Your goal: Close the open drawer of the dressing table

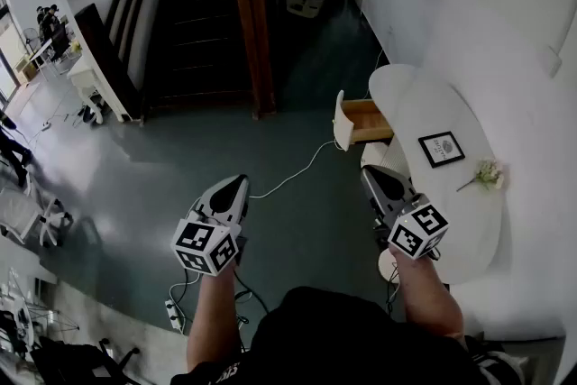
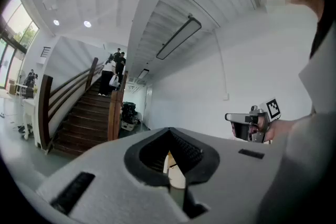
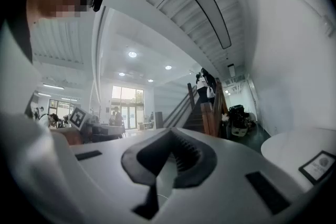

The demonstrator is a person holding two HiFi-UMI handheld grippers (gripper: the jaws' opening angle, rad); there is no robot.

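The white dressing table (image 1: 469, 221) stands against the wall at the right. Its wooden drawer (image 1: 362, 122) is pulled out toward the floor, with its white front panel (image 1: 341, 123) facing left. My left gripper (image 1: 236, 187) hovers over the floor, well left of the drawer and nearer to me, jaws shut and empty. My right gripper (image 1: 372, 175) hangs at the table's near left edge, just short of the drawer, also shut and empty. In the left gripper view, a pale strip of the drawer front (image 2: 177, 174) shows between the pads, and the right gripper (image 2: 251, 124) shows to the right.
A framed picture (image 1: 442, 149) and a flower sprig (image 1: 485, 175) lie on the tabletop. A white cable (image 1: 297, 171) runs across the floor to a power strip (image 1: 173, 311). A round white stool (image 1: 389, 265) sits under the table edge. A wooden staircase (image 1: 207, 22) rises behind.
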